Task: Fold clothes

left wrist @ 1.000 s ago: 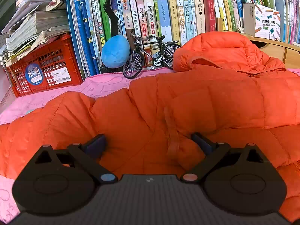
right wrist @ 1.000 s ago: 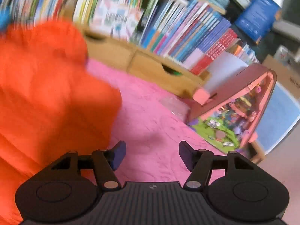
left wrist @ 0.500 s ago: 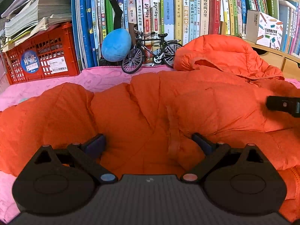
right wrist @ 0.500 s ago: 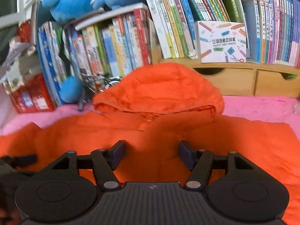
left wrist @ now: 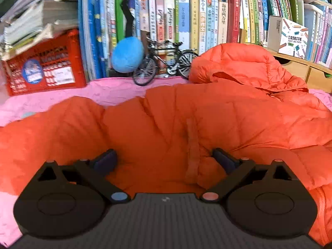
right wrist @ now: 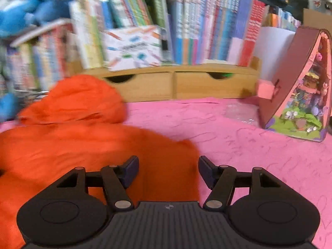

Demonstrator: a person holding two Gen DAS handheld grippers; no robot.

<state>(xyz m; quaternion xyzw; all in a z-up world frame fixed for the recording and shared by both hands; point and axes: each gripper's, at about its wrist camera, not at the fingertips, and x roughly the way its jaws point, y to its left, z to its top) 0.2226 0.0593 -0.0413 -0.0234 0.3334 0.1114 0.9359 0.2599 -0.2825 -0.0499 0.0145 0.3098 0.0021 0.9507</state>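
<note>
- Jacket (left wrist: 176,124), puffy and orange, lay spread across the pink surface (left wrist: 108,91), filling the middle of the left wrist view from 9 o'clock round to 3 o'clock.
- Its hood (left wrist: 238,64) sat bunched at 1 o'clock, up against the row of books (left wrist: 186,20).
- Left gripper (left wrist: 164,159) hung low over the quilted body, jaws spread wide, orange fabric and a raised seam strip showing in the gap, nothing pinched.
- At 12 o'clock a model bicycle (left wrist: 164,62) stood on the far edge of the pink surface, with a blue plush ball (left wrist: 127,55) just beside it at 11 o'clock.
- A red crate (left wrist: 43,68) sat at 10 o'clock under stacked papers.
- Over in the right wrist view, blurred, the jacket (right wrist: 83,141) filled the left half, from 7 o'clock to 11 o'clock.
- Right gripper (right wrist: 168,170) hovered at the garment's right edge, jaws parted, one finger (right wrist: 130,170) over orange fabric, the other over bare pink cloth (right wrist: 259,149); nothing gripped.
- Wooden drawers (right wrist: 176,83) ran across 12 o'clock, and a pink toy house (right wrist: 298,87) stood at 2 o'clock.
</note>
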